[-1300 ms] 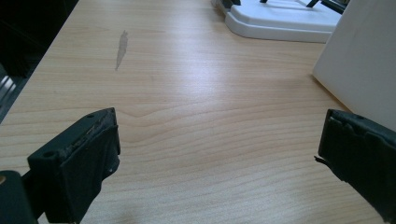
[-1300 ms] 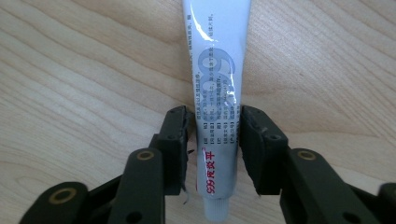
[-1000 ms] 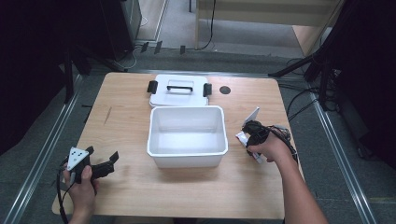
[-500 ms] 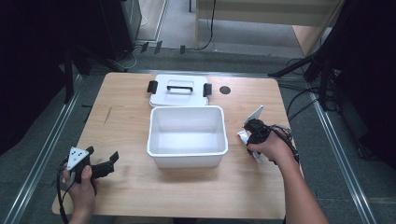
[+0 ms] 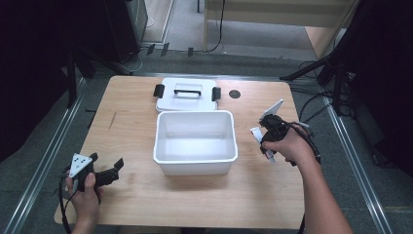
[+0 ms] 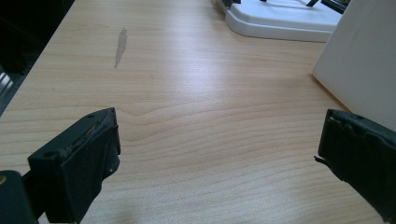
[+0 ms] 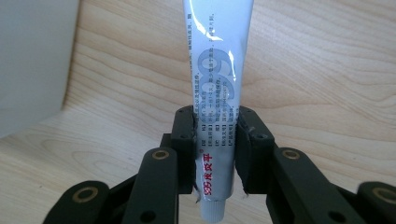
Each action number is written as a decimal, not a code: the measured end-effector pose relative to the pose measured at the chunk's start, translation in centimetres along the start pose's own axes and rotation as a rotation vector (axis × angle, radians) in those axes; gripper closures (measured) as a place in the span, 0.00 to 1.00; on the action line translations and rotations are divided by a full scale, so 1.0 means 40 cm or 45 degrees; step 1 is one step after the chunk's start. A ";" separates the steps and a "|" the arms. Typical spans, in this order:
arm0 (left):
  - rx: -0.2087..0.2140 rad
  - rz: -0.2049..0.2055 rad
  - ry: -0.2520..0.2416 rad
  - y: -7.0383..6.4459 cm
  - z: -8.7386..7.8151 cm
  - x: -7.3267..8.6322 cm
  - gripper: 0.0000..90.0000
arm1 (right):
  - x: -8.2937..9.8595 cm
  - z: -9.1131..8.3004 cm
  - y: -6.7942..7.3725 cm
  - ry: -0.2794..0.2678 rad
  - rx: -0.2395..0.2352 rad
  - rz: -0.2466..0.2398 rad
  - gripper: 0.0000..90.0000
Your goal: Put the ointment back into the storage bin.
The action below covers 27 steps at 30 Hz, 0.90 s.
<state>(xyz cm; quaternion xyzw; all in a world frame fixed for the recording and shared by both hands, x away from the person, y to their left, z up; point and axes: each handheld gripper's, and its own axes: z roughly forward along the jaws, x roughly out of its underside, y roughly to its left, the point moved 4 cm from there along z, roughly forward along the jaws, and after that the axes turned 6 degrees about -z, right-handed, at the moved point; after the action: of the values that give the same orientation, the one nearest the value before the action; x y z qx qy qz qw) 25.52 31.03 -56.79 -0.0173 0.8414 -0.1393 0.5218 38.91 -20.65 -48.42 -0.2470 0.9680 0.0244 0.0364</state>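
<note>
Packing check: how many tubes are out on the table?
1: the tube sits clamped in the right hand-held gripper, right of the white bin. Others may be hidden.

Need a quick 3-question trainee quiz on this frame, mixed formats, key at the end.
1. True or false: the right gripper is shut on a tube.
2. Where does the lid lie? A) on the bin B) on the table behind the bin C) in the left gripper
3. Fill in: the left gripper's jaws stand ____ with nothing between them.

Key: 1 true. 2 B. 3 open.
</note>
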 end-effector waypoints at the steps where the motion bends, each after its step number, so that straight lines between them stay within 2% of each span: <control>1: 0.001 -0.004 -0.002 0.000 0.000 0.000 0.00 | -0.005 -0.014 0.000 -0.009 -0.004 0.002 0.80; 17: 0.010 -0.015 -0.003 0.002 0.000 -0.001 0.00 | -0.043 -0.105 0.025 -0.028 -0.007 -0.022 0.80; 27: 0.015 -0.017 0.000 0.003 0.000 -0.001 0.00 | -0.064 -0.153 0.054 -0.053 -0.018 -0.044 0.80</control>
<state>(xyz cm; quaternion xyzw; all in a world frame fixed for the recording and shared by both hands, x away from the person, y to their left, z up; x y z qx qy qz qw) 25.53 31.14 -56.78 -0.0199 0.8404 -0.1476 0.5211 39.74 -17.93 -42.05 -0.2633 0.9625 0.0357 0.0551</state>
